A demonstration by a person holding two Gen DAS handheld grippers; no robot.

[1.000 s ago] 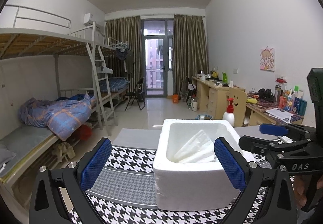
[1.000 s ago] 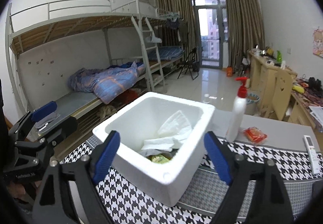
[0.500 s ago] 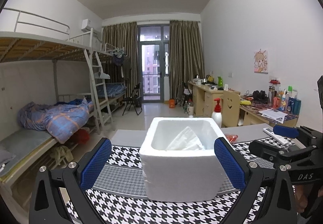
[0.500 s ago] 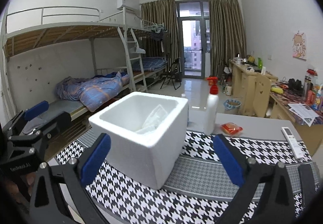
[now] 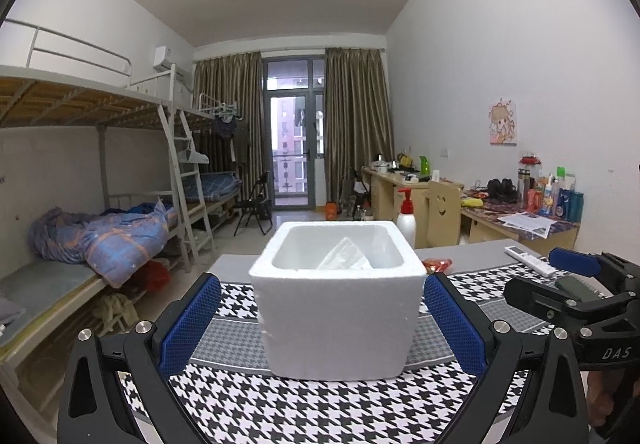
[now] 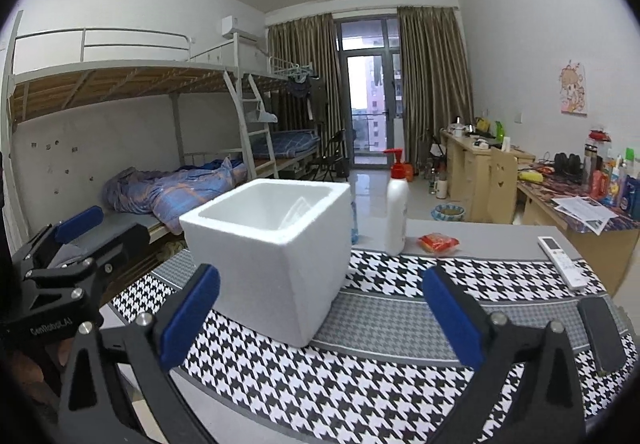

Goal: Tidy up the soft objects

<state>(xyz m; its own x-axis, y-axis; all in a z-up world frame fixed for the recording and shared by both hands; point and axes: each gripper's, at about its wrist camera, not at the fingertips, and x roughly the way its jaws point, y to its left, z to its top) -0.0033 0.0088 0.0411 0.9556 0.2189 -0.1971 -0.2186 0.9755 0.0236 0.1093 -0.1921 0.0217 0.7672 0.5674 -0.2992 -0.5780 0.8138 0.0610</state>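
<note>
A white foam box (image 5: 338, 308) stands on the houndstooth cloth (image 5: 304, 408); it also shows in the right wrist view (image 6: 272, 256). White soft packets (image 5: 344, 255) lie inside it, partly hidden by the rim. My left gripper (image 5: 322, 328) is open and empty, level with the box front, jaws wider than the box. My right gripper (image 6: 320, 320) is open and empty, to the right of the box and nearer than it. Each gripper shows in the other's view, the right one (image 5: 572, 284) and the left one (image 6: 76, 244).
A white pump bottle with a red top (image 6: 396, 211), a red snack packet (image 6: 438, 242), a white remote (image 6: 562, 262) and a dark case (image 6: 600, 328) lie on the table. Bunk beds (image 5: 80, 203) stand to the left, desks (image 5: 520, 219) to the right.
Both grippers have pulled back and lowered away from the box. The view into the box is shallower. Both stayed open and empty.
</note>
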